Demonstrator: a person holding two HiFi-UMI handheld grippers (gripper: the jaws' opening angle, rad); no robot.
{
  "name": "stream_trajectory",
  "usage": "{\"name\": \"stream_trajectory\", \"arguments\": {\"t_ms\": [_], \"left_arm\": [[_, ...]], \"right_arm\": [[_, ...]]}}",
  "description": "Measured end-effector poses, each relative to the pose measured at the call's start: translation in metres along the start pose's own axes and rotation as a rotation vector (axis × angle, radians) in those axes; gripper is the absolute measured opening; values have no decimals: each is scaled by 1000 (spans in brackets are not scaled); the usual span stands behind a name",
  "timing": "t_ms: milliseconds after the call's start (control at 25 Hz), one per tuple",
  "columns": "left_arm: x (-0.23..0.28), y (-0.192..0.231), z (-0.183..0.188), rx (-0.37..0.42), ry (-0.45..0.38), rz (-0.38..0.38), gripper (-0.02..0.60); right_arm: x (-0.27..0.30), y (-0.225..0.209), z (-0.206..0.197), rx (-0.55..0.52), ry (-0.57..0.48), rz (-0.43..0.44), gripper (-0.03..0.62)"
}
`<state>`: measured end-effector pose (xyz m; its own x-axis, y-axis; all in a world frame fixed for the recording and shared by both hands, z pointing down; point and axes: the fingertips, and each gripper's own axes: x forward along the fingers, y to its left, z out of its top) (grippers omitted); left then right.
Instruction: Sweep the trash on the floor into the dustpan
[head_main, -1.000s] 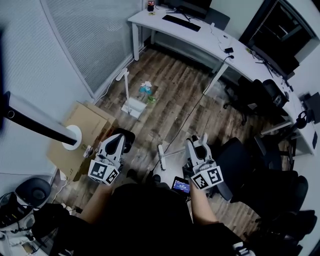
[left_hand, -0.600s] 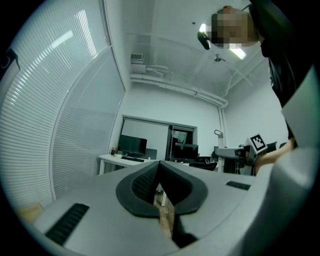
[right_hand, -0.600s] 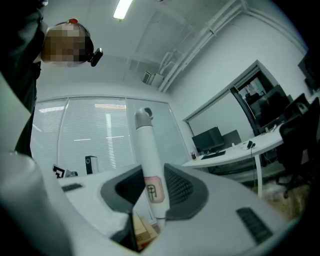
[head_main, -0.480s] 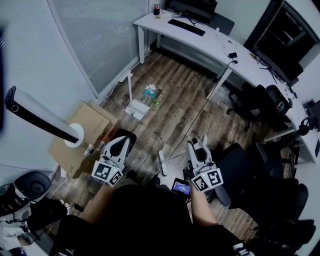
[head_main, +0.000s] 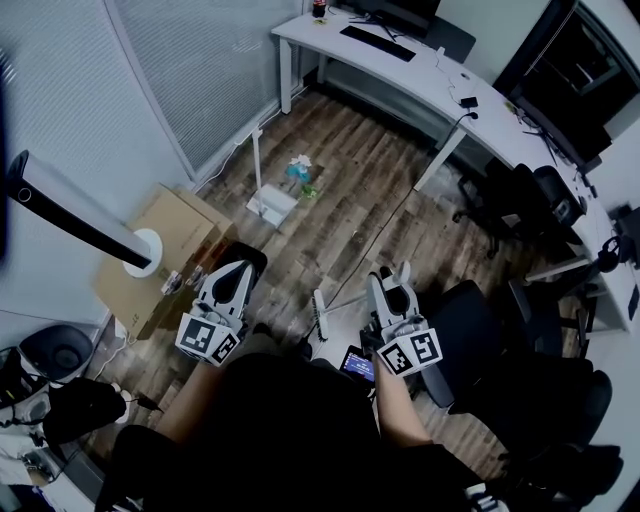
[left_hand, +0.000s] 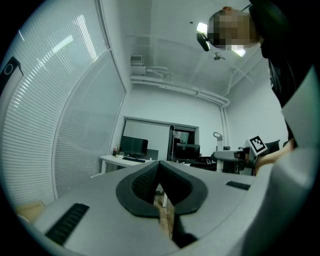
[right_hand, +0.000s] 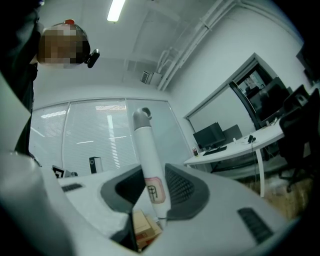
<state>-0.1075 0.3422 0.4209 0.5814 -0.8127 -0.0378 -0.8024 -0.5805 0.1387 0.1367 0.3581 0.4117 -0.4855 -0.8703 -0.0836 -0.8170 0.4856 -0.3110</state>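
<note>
An office with a wood-plank floor (head_main: 350, 215) is shown from above. A small heap of pale and blue-green trash (head_main: 300, 170) is seen on the boards near the blind-covered glass wall, just beside a white dustpan (head_main: 272, 208) whose handle is stood upright. The white broom (head_main: 320, 318) is seen well apart from both, its brush head low near the person's feet. Its handle, marked with a small label, is clamped upright between the pads of the right gripper (head_main: 394, 272). The left gripper (head_main: 238, 275) is held level beside it, its jaws pressed together with nothing between them. A cardboard box (head_main: 165, 245) is set against the wall to the left of that gripper. A long white table (head_main: 400, 75) carrying a keyboard and monitor is ranged along the far side, and black office chairs (head_main: 540, 190) are gathered at the right.
</note>
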Motion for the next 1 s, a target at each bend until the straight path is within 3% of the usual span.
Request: {"name": "stream_trajectory", "arguments": {"t_ms": [400,1000], "left_arm": [[4,8,-8,-22,-8,10,-5],[78,35,-14,-37,-23,-14,-5]], "right_arm": [[1,-15,-1,11,11,-9,106],[44,-72,9,28,19,-32,107]]}}
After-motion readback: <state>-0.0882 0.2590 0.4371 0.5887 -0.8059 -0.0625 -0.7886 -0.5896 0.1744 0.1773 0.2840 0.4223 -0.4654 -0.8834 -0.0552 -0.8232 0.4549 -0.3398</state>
